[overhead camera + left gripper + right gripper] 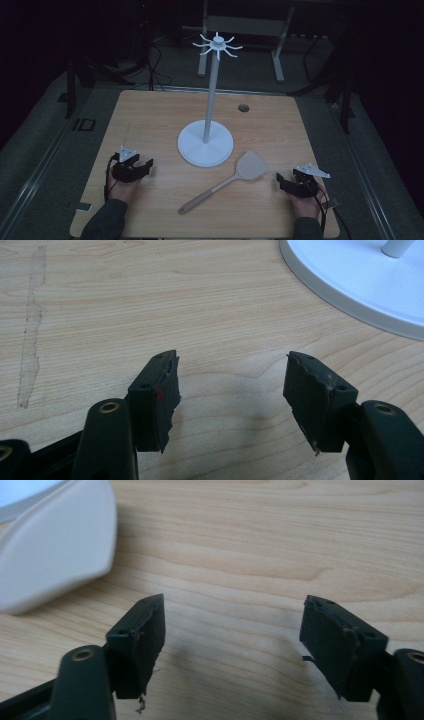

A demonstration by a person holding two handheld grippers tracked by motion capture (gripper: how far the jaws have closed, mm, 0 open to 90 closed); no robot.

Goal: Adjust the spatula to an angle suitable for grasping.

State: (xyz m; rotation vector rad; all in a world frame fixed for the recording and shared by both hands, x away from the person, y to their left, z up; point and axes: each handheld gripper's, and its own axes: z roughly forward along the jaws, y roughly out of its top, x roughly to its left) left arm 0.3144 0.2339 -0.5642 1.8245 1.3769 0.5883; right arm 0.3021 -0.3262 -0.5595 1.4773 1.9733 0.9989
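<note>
Light wooden table (150,120) in a dim room; dark floor and metal frame legs beyond the far edge.

Near edge, at 7 o'clock from table centre: left gripper (141,166) in a hand, resting on the wood, pointed toward 2 o'clock. Jaws spread wide, bare wood between them in the left gripper view (230,385); nothing pinched.

Near edge, at 5 o'clock: right gripper (281,181) in the other hand, pointed toward 9 o'clock. Jaws spread wide, bare wood between them in the right gripper view (232,630); nothing pinched.

Between the two grippers, a beige spatula (227,182) flat on the table. Handle end toward 7 o'clock, blade toward 1 o'clock. Blade just left of the right gripper, near but not touching; blade edge at upper left of the right gripper view (55,545). Left gripper well apart from the handle.

Just beyond the blade, near table centre: white hanging stand (212,95), upright, round base on the wood, blade close beside the base rim. Base rim at upper right of the left gripper view (360,280). Radial hooks at pole top, all bare.

Farther, at 1 o'clock from the base: small round cable hole (243,108) in the tabletop.
</note>
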